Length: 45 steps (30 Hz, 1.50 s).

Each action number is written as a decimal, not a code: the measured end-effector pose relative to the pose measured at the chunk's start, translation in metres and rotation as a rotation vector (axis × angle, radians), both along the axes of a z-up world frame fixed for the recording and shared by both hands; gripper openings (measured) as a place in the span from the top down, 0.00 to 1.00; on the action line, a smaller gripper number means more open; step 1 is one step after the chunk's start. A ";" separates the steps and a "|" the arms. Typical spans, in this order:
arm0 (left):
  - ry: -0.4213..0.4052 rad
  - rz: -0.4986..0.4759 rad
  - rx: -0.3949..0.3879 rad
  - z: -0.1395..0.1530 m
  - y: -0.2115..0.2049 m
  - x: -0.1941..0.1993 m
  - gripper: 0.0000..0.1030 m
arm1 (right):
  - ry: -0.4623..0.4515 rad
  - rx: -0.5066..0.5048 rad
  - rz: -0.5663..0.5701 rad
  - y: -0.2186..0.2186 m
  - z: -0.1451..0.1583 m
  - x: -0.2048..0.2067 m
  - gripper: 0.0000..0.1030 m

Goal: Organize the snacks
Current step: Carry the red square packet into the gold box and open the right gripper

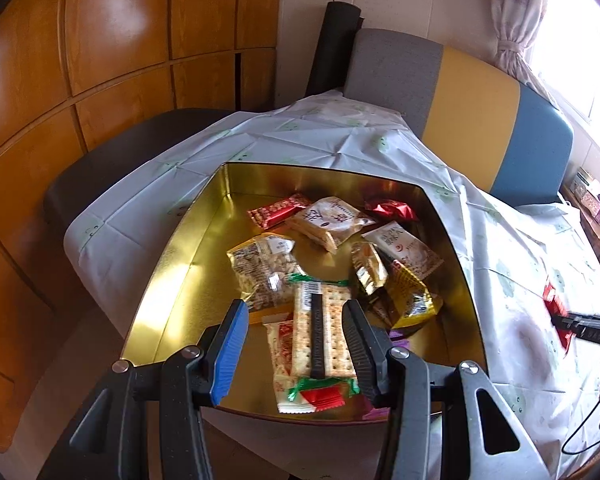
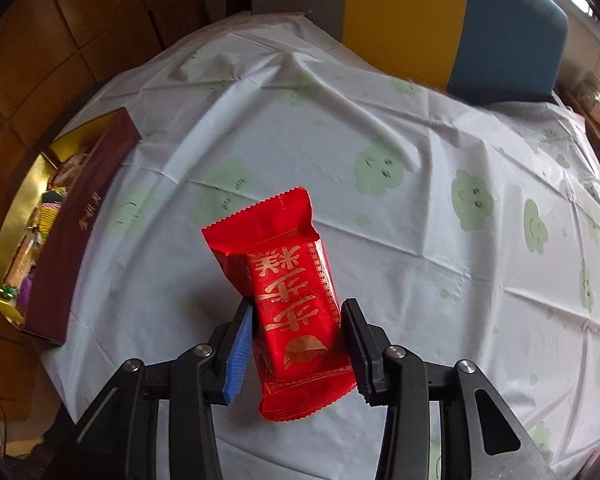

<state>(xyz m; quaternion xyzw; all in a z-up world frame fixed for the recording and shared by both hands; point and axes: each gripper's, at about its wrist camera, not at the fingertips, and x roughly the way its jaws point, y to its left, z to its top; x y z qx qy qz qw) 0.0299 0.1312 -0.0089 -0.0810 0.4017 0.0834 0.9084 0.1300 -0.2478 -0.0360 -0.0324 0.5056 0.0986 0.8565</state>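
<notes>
A gold-lined tin box (image 1: 172,256) sits on the table and holds several snack packets. My left gripper (image 1: 294,312) hangs open above its near end, over a cracker packet (image 1: 324,332) with green ends. My right gripper (image 2: 296,320) is shut on a red snack packet (image 2: 288,292) with gold characters, held above the tablecloth. In the left wrist view the right gripper (image 1: 576,324) shows at the far right with the red packet (image 1: 552,304). In the right wrist view the box (image 2: 80,216) lies at the left, its dark red outer wall facing me.
A white tablecloth (image 2: 420,200) with green cloud prints covers the table. A grey, yellow and blue chair back (image 1: 476,120) stands behind it. Wooden cabinets (image 1: 100,60) are at the left. A dark seat (image 1: 112,160) is beside the table.
</notes>
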 end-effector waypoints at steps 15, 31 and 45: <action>-0.022 0.121 0.003 0.001 0.041 -0.011 0.52 | -0.069 0.125 0.389 0.222 0.046 0.027 0.57; -0.034 0.184 0.029 -0.002 0.051 -0.017 0.52 | 0.012 0.088 0.394 0.280 -0.013 0.032 0.33; -0.099 0.121 0.093 0.019 0.015 -0.028 0.34 | -0.219 0.126 0.214 0.215 0.029 -0.029 0.15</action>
